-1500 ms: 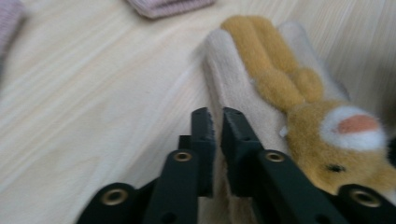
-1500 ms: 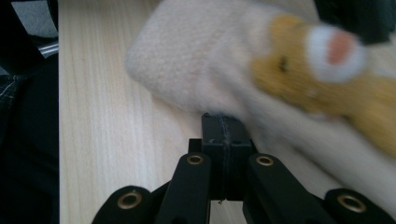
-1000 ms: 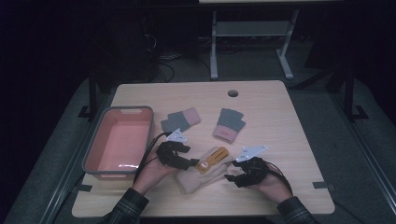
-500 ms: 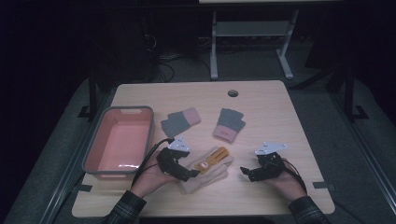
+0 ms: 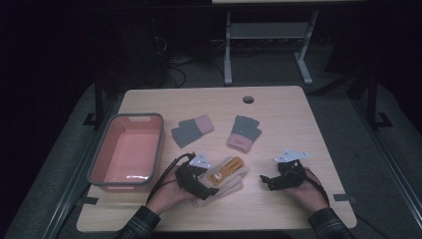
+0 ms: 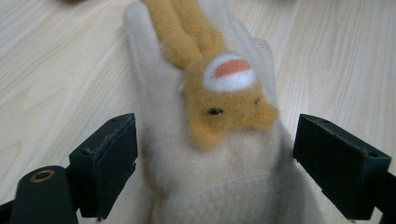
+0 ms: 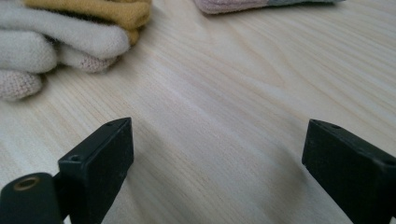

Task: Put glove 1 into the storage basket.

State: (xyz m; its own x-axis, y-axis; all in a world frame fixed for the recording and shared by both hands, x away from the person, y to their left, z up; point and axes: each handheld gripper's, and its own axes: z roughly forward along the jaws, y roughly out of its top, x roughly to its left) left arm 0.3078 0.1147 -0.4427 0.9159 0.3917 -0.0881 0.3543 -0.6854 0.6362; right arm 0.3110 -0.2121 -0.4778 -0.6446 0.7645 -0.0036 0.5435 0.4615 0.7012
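Note:
A cream glove (image 5: pixel 230 183) with an orange plush animal (image 6: pixel 224 88) on its back lies near the table's front edge. My left gripper (image 5: pixel 213 190) is open, its jaws on either side of the glove's (image 6: pixel 187 158) cuff end without closing on it. My right gripper (image 5: pixel 266 180) rests open on bare wood to the glove's right, pointing left at it. In the right gripper view the glove's fingertips (image 7: pixel 56 44) lie at the upper left, beyond the jaws.
A pink tub with a grey rim (image 5: pixel 103 158) stands at the left. Two grey-and-pink gloves lie mid-table, one (image 5: pixel 191 130) left of the other (image 5: pixel 244 132). A cable hole (image 5: pixel 248 99) sits near the far edge. The second glove's pink cuff (image 7: pixel 229 5) shows in the right gripper view.
My right gripper has drawn back to the right, away from the cream glove. My left gripper has shifted slightly along the glove's cuff end.

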